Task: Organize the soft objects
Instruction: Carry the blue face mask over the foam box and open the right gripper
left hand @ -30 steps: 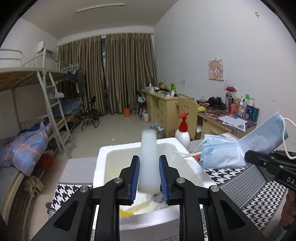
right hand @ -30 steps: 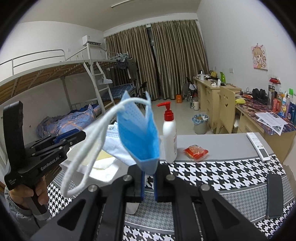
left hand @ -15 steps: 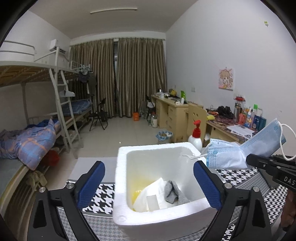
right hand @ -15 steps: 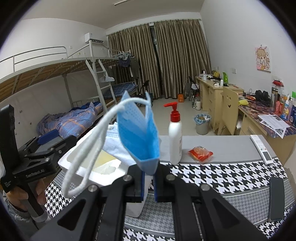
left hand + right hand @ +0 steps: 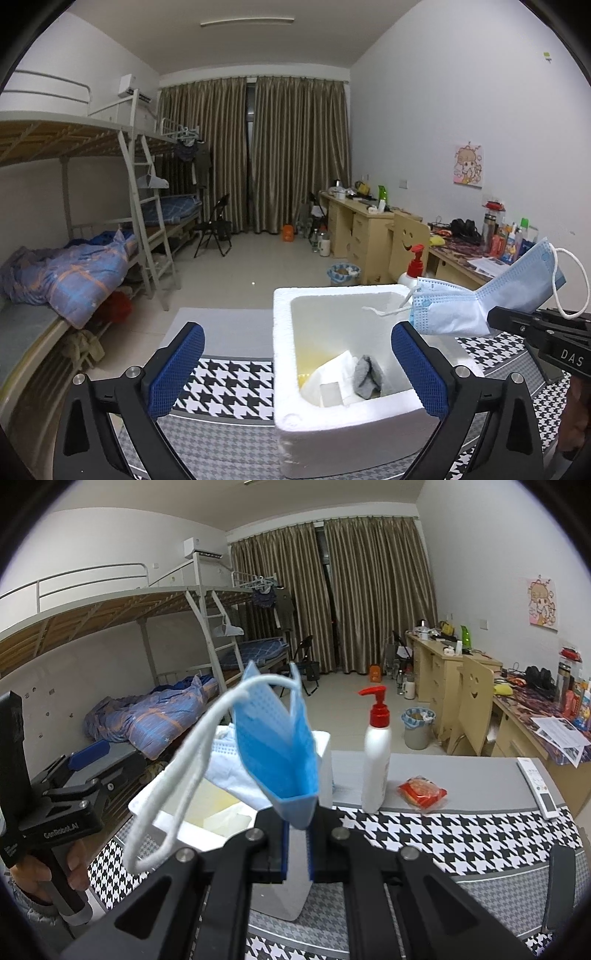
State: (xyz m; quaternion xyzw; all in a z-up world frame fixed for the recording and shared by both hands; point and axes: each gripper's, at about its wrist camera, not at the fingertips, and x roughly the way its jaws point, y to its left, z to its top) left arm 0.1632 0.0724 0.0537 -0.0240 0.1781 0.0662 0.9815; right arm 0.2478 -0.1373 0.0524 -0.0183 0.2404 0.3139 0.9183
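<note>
The right gripper (image 5: 295, 843) is clamped on the folded bottom edge of a blue face mask (image 5: 279, 746). The mask stands up from the jaws, its long axis running roughly upward and slightly away from the fingers. One white ear loop (image 5: 177, 775) hangs in a long arc to the left of the jaws.

The white foam box (image 5: 332, 417) is the apparent destination. In the left wrist view, the mask (image 5: 480, 299) hangs over the right-hand wall of the box, above the rim and not yet inside the cavity. In the right wrist view, the box (image 5: 162, 812) lies below and to the left of the mask. The judged next move is therefore a shift toward the box centre and a descent, then a release. The right hand is the one carrying the mask, so that move falls to it.

The left gripper (image 5: 295, 365) is spread wide, its jaws opening further, with nothing between the pads. Its fingers straddle the near left portion of the box without touching it.

The mask is pleated, thin and limp, blue outside and paler inside. It is likely to collapse on release. The loose loop may catch on the box rim.

The box already contains a grey cloth item (image 5: 367, 376) and pale sheet material (image 5: 332, 373).
</note>
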